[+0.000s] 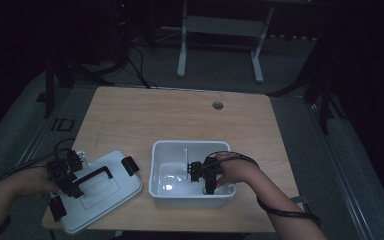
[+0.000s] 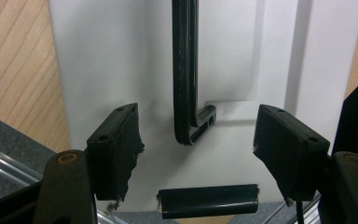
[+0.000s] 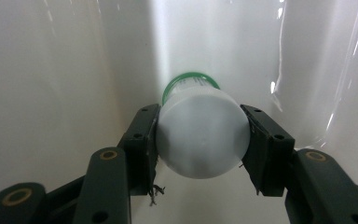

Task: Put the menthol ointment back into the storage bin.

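Bottle (image 3: pixel 200 137) sits clamped in your right tool (image 3: pixel 199 140), inside the bin (image 1: pixel 160 170); at nine o'clock, your left tool (image 2: pixel 198 144) gapes over the lid (image 1: pixel 115 192).

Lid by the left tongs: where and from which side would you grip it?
Probably the black handle that runs along the middle of the lid, coming straight down from above. The lid lies flat on the table, so its thin edges offer little, while the raised bar leaves room for a jaw on each side. The open left tongs already straddle the bar's end.
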`<state>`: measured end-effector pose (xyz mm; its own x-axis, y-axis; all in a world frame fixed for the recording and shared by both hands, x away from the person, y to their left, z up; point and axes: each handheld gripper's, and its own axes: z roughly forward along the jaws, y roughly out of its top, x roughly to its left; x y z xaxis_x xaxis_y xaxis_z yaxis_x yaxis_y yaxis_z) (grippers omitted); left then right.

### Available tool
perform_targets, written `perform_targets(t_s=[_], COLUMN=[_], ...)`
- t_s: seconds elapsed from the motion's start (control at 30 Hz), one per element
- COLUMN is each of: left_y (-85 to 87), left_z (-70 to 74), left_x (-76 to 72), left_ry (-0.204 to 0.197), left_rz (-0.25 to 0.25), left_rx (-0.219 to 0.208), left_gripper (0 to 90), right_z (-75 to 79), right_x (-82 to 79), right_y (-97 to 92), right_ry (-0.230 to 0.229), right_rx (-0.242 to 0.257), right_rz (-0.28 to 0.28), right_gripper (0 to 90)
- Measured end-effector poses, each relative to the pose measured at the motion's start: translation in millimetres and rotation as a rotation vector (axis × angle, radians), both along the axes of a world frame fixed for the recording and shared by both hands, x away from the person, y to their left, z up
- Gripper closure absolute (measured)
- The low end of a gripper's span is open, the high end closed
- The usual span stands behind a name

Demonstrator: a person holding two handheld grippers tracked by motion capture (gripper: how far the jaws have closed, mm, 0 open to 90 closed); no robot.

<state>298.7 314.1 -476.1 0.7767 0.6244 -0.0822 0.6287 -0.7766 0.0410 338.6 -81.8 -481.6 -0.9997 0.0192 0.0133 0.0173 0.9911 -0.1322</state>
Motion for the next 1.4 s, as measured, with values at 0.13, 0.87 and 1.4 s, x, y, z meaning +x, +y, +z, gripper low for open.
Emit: perform_targets(t_s=[0.13,0.87,1.4], left_y=[-0.6,-1.8,-3.0], left_z=[0.6,3.9,4.3], left_x=[-0.1,0.5,0.9], left_ry=[-0.002,-0.001,-0.006], left_rz=[0.0,-0.002,-0.004], left_rx=[-0.002,-0.003,-0.001], left_gripper=[31.3,32.2,32.1], right_z=[0.4,49.9,93.4], right_x=[1.4,5.3,-0.2], right_y=[-1.0,-18.0,-54.5], right_ry=[0.005,-0.023,-0.053], right_rx=[-0.004,0.134,0.257], right_rz=[-0.021,-0.062,-0.063], right_gripper=[49.3,30.1,17.3])
